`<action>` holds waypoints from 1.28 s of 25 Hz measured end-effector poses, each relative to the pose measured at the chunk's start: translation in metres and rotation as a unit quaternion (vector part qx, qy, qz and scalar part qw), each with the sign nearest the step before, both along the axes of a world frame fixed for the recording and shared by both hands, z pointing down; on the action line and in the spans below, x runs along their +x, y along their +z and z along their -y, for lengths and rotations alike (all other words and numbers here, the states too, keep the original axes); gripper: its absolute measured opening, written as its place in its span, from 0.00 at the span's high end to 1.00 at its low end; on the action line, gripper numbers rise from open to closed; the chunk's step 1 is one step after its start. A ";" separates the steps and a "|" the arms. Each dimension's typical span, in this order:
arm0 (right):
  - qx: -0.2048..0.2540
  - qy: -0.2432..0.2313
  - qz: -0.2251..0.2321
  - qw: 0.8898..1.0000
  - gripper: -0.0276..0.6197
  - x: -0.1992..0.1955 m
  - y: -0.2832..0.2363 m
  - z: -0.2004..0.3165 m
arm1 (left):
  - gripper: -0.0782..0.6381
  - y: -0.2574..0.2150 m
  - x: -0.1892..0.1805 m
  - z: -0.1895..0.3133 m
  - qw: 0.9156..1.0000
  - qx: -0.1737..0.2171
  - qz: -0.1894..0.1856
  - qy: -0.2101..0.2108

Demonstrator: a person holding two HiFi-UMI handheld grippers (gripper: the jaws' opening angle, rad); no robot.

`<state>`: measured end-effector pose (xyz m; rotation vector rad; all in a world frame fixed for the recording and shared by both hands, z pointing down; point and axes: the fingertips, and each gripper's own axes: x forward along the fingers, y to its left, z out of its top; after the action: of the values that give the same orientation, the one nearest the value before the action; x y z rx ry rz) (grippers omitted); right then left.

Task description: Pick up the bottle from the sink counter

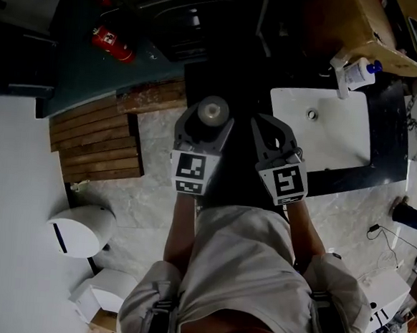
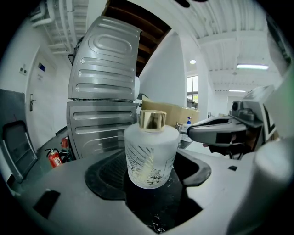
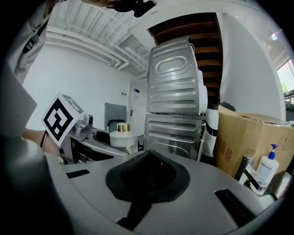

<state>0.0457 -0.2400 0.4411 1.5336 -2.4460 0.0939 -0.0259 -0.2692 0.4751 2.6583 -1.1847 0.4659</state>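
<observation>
The bottle (image 2: pixel 148 153) is squat and round, made of frosted white glass, with a thin line drawing on its side and a shiny gold cap (image 2: pixel 152 120). It stands upright, clamped low on its body between the jaws of the left gripper (image 2: pixel 149 176). From above, it shows left of the white sink (image 1: pixel 339 147).

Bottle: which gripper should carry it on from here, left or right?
Left. The left gripper is shut on the bottle, which stands upright in its grip. The right gripper is beside it, shut with nothing in it, so it would first have to open and take the bottle over.
</observation>
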 end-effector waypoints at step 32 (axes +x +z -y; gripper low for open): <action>0.033 -0.009 0.001 0.999 0.97 -0.008 -0.058 -0.029 | 0.45 -0.075 -0.030 -0.035 0.998 0.053 -0.029 -0.012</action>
<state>0.0382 -0.2114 0.3835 1.5385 -2.4873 0.0105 -0.0559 -0.2341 0.4003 2.7224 -1.2562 0.3283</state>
